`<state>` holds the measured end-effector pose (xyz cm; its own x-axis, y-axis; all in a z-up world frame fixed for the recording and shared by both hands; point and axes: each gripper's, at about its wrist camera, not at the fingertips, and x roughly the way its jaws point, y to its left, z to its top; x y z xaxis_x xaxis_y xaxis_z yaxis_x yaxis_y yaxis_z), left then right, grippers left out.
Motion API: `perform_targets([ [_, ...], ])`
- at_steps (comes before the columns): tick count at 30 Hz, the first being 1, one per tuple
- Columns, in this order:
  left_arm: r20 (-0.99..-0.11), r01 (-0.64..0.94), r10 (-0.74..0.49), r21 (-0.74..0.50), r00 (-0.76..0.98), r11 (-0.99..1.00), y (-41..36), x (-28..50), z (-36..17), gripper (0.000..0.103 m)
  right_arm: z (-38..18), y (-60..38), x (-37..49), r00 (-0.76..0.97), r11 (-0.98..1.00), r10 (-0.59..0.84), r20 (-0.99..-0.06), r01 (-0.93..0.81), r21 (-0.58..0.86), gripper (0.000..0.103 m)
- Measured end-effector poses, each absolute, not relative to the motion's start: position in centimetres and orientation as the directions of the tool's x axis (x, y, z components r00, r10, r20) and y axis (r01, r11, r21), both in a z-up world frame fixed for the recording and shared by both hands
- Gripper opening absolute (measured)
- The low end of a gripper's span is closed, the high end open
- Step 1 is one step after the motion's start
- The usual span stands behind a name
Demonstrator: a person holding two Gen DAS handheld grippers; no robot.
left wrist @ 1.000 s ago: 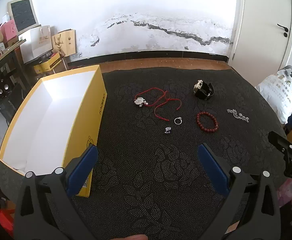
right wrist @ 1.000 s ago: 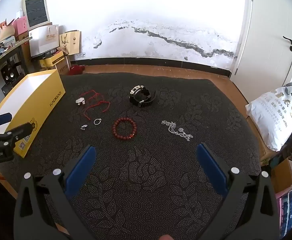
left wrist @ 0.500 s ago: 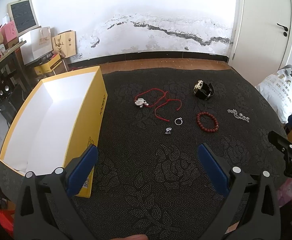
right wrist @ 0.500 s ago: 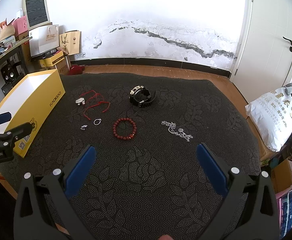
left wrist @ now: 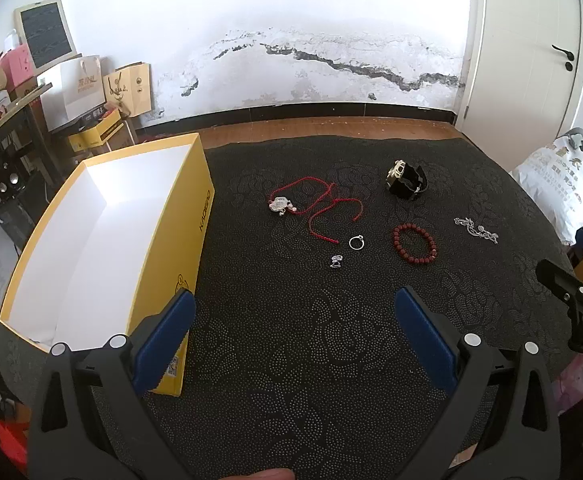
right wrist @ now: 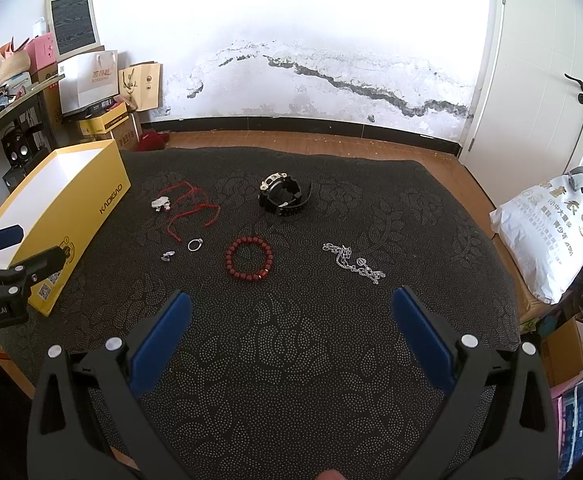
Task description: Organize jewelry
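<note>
Jewelry lies on a black patterned cloth [left wrist: 291, 360]: a red cord necklace with a silver pendant [left wrist: 311, 204], a black watch [left wrist: 405, 180], a red bead bracelet [left wrist: 414, 243], a silver ring [left wrist: 356, 242], a small silver charm [left wrist: 336, 261] and a silver chain [left wrist: 476, 230]. An open yellow box [left wrist: 163, 240] with a white inside stands at the left. My left gripper [left wrist: 294, 312] is open and empty, well short of the jewelry. My right gripper [right wrist: 291, 306] is open and empty, near the bead bracelet [right wrist: 248, 257] and the chain [right wrist: 353, 264].
A white plastic bag [right wrist: 547, 236] sits at the table's right edge. Paper bags and boxes [right wrist: 103, 84] stand against the far wall at the left. A white door [right wrist: 543, 80] is at the right. The wooden floor [left wrist: 331, 130] lies beyond the cloth.
</note>
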<state>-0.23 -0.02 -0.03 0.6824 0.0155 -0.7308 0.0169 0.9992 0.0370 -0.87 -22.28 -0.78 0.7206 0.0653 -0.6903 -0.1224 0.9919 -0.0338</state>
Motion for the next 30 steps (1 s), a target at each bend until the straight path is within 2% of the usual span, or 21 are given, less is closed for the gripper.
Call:
perform_targets([
  [30, -0.732, 0.018, 0.016, 0.038, 0.681, 0.999, -0.17, -0.16, -0.07, 0.097, -0.79, -22.23, -0.92, 0.721, 0.992, 0.065, -0.69, -0.122, -0.034, 0.097],
])
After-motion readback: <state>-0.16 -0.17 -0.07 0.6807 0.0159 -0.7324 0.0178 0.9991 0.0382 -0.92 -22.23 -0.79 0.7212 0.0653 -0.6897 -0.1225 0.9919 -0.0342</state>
